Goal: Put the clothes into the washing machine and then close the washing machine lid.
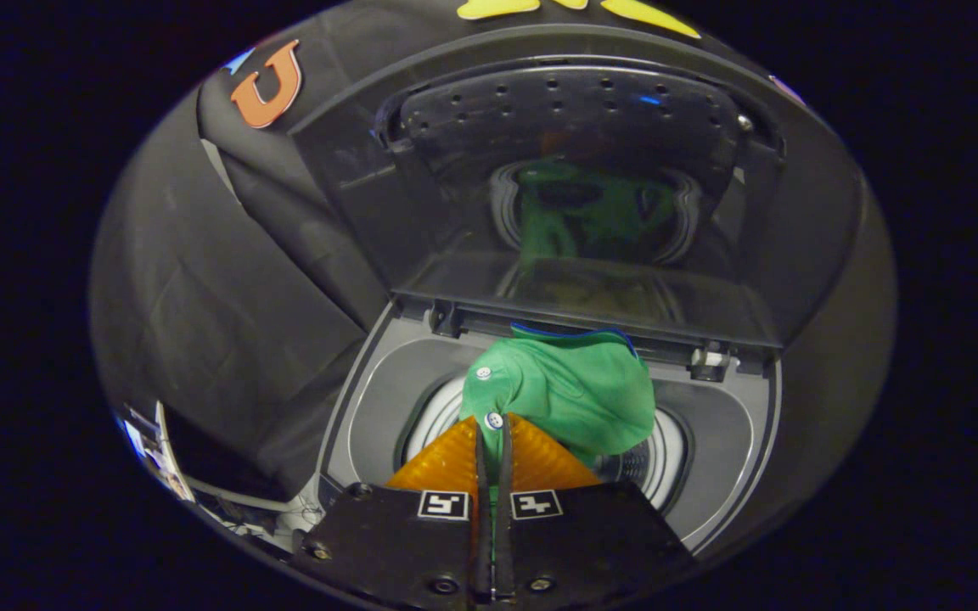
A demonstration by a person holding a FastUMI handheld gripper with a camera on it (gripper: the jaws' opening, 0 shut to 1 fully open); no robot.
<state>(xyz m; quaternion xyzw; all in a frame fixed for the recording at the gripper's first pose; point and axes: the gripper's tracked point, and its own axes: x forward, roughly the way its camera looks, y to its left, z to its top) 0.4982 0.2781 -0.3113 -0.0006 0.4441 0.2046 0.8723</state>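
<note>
A green garment (pixel 570 395), with white buttons and a thin blue edge along its top, hangs bunched over the round opening of the washing machine's drum (pixel 663 462). Its lower edge is caught in the gripper (pixel 493 433), whose fingers are pressed almost together with only a thin strip of the green cloth between them, so both fingers pinch the fabric. The bulk of the garment rises just ahead of and beyond the fingertips, over the middle of the drum mouth, with part of the ribbed drum wall showing to its right.

Around the drum lies the grey top deck of the washing machine (pixel 379 399). Behind the garment, the lid (pixel 574 195) stands raised on its hinges at the back of the machine; its dark glossy underside carries a row of small holes near the top and mirrors the green cloth. The booth's black cloth wall (pixel 200 297) hangs beside and behind the machine.
</note>
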